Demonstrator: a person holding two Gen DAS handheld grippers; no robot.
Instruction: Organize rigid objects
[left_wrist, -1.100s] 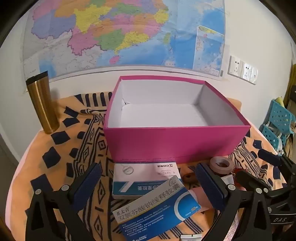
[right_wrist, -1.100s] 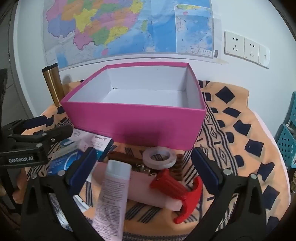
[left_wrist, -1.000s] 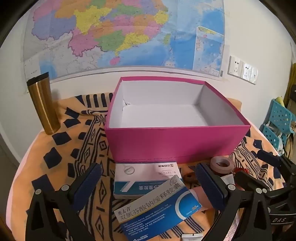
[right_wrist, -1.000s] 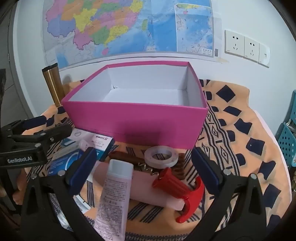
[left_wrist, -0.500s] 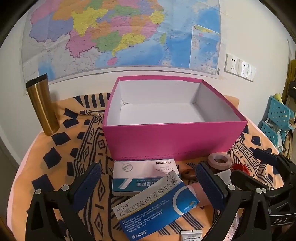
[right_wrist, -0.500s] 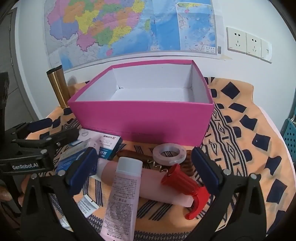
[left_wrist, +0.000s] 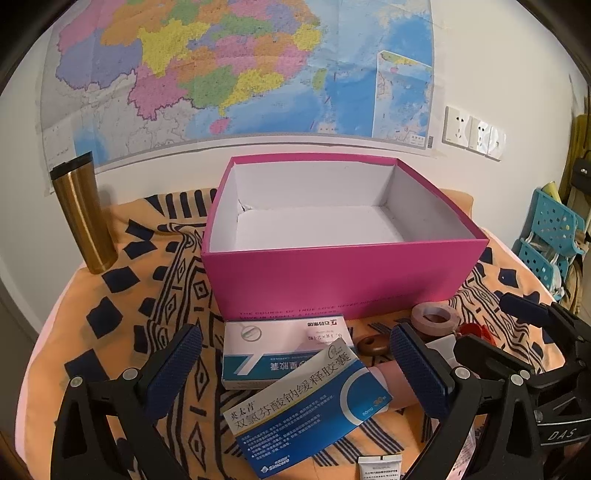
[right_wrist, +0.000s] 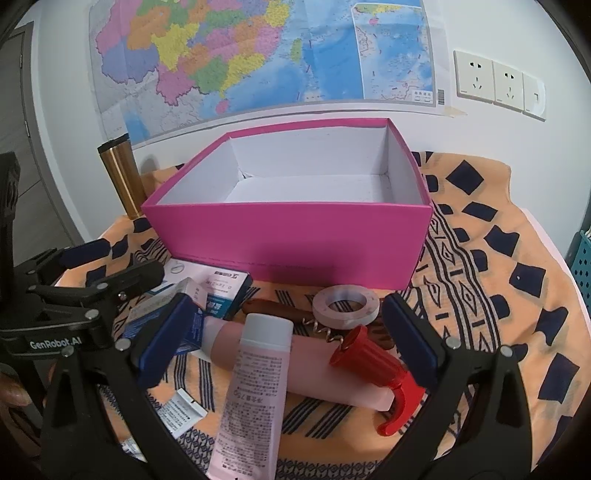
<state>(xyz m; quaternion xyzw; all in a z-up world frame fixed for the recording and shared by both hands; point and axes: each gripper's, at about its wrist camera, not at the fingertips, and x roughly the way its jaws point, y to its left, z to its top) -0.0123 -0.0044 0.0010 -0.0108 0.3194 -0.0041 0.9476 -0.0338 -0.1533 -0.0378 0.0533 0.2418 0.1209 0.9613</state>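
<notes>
Left wrist view: left gripper (left_wrist: 295, 369) held wide over the blue medicine box (left_wrist: 308, 406), right gripper (right_wrist: 284, 332) wide over the pink tube (right_wrist: 255, 391), pink box (left_wrist: 343, 288) empty behind for loading

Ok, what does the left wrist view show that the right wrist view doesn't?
Only the left wrist view shows the printed face of the blue medicine box lying on the white one, and the blue basket at the far right.

Only the right wrist view shows the pink tube, the red nozzle and the corkscrew clearly.

Both show the empty pink box, the gold tumbler, the tape roll, the wall map, and both claws, left and right, open.
</notes>
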